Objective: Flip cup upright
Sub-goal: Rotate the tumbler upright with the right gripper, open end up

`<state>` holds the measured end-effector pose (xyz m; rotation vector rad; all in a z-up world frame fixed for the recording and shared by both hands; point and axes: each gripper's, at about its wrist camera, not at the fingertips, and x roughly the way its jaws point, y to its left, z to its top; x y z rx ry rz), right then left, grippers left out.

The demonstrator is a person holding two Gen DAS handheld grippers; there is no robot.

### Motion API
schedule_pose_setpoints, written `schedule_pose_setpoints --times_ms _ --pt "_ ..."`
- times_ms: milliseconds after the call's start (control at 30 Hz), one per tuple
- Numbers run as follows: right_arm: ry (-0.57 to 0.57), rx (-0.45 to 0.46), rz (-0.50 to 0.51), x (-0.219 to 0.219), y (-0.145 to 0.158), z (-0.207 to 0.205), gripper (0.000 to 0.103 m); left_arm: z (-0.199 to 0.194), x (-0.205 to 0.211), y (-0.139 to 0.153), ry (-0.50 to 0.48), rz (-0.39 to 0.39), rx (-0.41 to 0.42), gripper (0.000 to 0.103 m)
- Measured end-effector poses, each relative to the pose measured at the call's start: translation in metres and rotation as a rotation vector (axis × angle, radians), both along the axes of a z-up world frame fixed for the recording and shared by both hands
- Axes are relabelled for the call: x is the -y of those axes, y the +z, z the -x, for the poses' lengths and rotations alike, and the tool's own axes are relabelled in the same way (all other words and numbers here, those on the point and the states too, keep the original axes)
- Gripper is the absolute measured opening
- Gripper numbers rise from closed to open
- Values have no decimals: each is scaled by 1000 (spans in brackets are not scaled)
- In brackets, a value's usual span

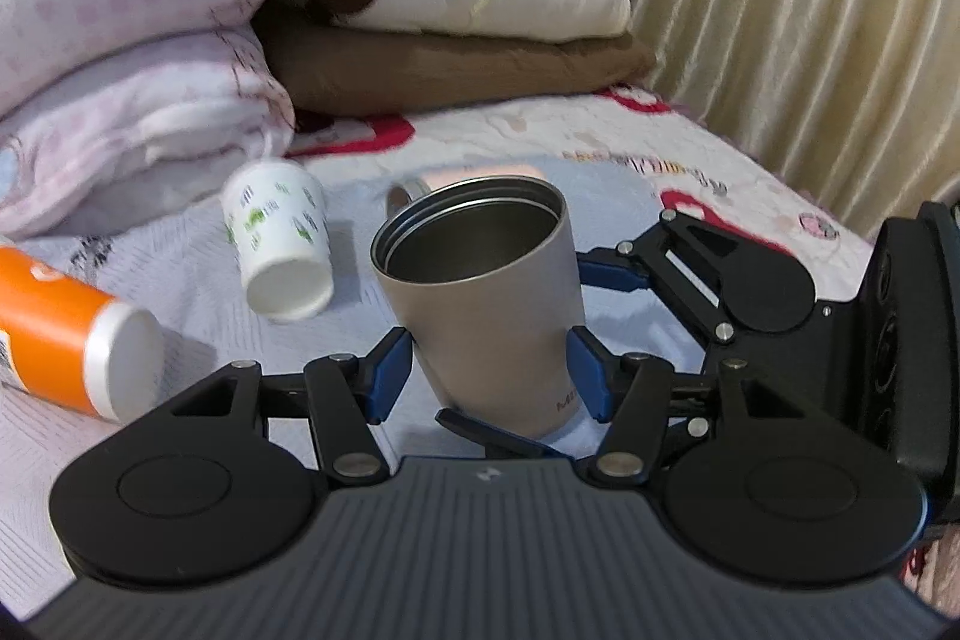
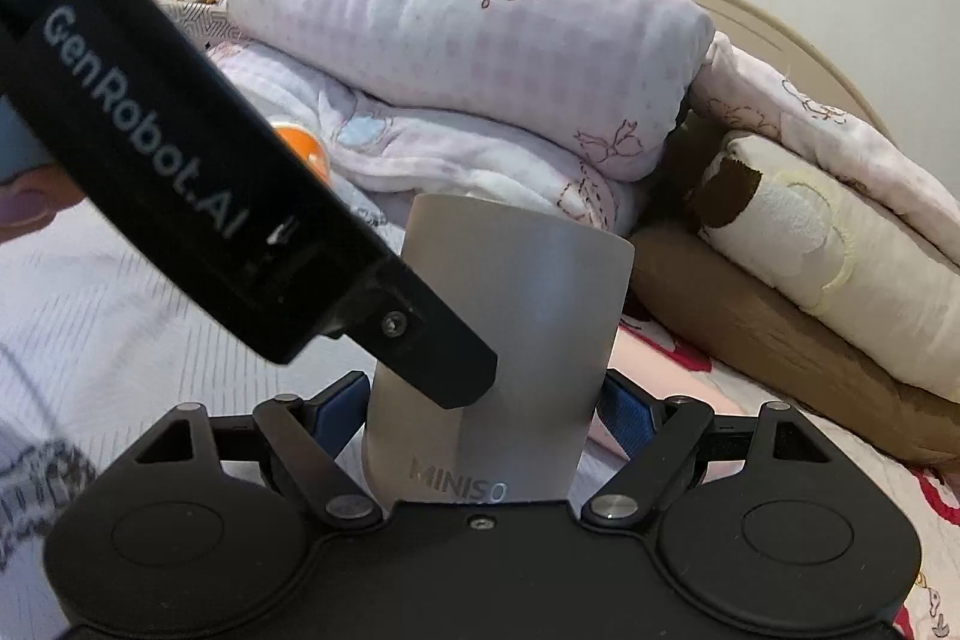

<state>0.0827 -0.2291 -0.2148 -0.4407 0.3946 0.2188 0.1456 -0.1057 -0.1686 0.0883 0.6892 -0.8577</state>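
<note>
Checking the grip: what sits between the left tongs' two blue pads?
The steel tumbler, upright with its mouth up; the left wrist view shows it.

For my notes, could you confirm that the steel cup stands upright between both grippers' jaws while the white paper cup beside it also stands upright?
Not quite: the paper cup lies on its side, as the left wrist view shows. The steel cup does stand upright between both jaws.

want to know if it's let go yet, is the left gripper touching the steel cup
Cannot tell. In the left wrist view the left gripper has its blue pads right at the steel cup walls, but neither contact nor gap shows plainly.
</note>
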Motion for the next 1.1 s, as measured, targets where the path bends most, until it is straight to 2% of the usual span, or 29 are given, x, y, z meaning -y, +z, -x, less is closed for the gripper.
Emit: schedule_pose_setpoints --times_ms 133,300,533,633,767,967,1100 --pt "-6 -7 0 5 -3 11 86 15 5 -1 -37 -1 31 56" --pt "-27 -50 -43 15 -1 18 86 23 12 0 -68 6 15 56" --pt "-51 -87 -107 23 -1 17 86 24 18 -3 -32 25 -33 56" --pt "-61 -104 -118 24 0 17 86 29 20 -2 -22 14 -29 55" --pt "-96 -99 -95 16 -1 17 86 26 16 -3 7 50 -95 55" --pt "-124 -128 -121 17 4 19 86 28 7 0 39 64 -111 55" --pt "-148 -115 -86 12 2 24 87 26 2 0 70 36 -209 56"
